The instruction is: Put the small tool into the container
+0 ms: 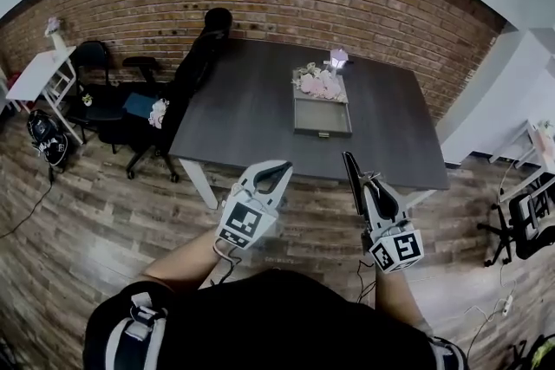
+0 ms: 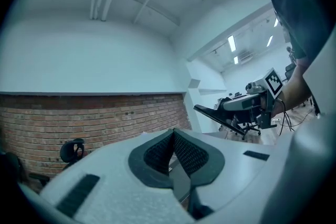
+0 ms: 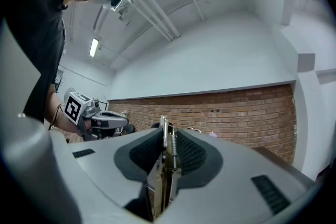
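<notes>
Gripping the one small tool [image 3: 167, 165], a sprung metal piece upright between its pads, the right gripper [image 3: 169, 134] appears to be mid-carry. The left gripper [image 2: 173, 136] is closed and empty. The next move likely calls for reaching over the one table [image 1: 243, 113] to the single grey container [image 1: 322, 120], well ahead, and releasing.

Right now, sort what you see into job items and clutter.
Job: small tool, clamped in the right hand-held gripper; grey container on the dark table.
Lying about: office chairs, white side table, backpack on the floor.
</notes>
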The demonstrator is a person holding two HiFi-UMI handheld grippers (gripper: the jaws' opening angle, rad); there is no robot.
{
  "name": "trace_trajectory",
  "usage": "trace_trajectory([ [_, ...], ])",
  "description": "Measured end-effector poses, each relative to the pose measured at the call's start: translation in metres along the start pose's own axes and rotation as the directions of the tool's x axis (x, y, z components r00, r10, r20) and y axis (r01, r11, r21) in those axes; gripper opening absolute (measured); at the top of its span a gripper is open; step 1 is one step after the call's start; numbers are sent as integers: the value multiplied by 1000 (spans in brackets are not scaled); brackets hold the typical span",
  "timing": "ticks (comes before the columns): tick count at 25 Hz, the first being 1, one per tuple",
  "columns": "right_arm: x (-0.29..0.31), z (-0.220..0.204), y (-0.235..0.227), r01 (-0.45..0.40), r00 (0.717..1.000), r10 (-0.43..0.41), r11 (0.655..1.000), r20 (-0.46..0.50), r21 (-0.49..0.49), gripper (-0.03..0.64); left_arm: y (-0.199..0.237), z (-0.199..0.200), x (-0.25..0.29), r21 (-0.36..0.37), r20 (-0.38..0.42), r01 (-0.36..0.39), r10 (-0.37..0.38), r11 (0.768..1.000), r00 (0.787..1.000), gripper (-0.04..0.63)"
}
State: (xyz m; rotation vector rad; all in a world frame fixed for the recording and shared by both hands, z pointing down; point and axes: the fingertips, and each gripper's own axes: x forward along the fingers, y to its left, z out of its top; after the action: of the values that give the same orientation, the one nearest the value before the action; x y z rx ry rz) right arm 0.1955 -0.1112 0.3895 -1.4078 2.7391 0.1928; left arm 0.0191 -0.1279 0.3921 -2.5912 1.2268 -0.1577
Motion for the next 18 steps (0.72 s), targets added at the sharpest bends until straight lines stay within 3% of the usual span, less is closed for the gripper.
trace_trajectory([
  [10, 20, -8, -34, -5, 1000, 5, 1000, 9, 20, 80, 0, -3, 41, -10, -23, 37, -37, 999, 999, 9],
  [18, 32, -7, -40, -28, 1000, 28, 1000, 5, 9, 80, 12, -13, 47, -39, -44, 8, -10, 999, 999, 9],
])
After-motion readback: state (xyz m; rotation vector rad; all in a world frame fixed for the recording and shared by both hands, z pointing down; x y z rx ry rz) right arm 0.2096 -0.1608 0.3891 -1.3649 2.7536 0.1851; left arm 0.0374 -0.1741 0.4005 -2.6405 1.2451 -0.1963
